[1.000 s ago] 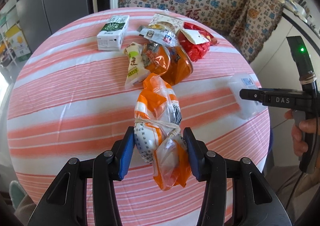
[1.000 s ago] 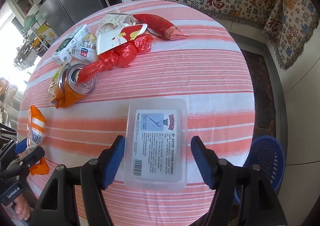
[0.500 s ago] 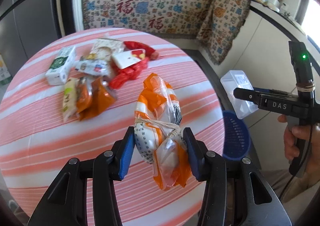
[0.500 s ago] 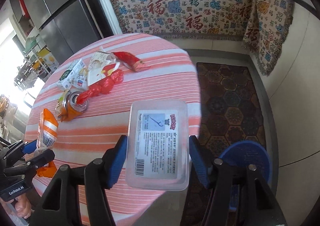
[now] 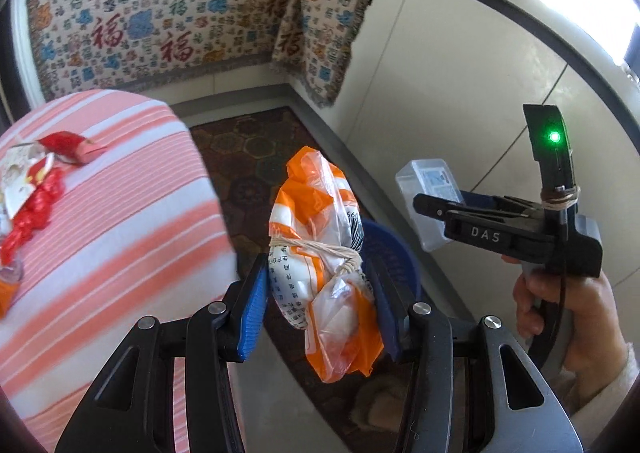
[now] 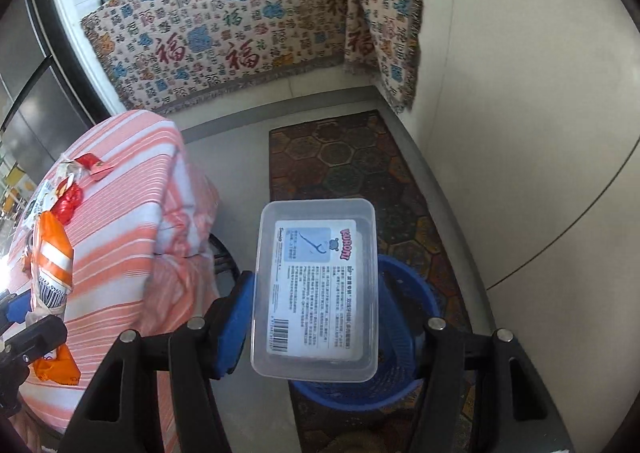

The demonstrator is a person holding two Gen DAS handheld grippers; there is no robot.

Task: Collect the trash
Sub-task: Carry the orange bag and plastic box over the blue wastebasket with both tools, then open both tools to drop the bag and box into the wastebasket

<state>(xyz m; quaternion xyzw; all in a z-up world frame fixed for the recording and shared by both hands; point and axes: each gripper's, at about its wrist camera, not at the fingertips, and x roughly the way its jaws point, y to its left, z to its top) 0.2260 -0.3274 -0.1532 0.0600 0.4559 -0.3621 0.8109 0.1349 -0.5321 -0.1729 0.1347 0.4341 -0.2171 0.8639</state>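
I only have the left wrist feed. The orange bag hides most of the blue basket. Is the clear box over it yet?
Observer: In the right wrist view the clear plastic box, clamped in the right gripper, overlaps the near rim of the blue basket on the floor.
Operator: Anything in the basket?
Observer: What shows of its inside is too dark to tell; the box covers most of it.
Operator: Is my bag clear of the table?
Observer: It shows at that view's left edge, the orange bag held in the left gripper in front of the striped tablecloth; whether it is clear cannot be told.

glossy plastic bag point(image 5: 326, 253); clear plastic box point(image 6: 316, 289)
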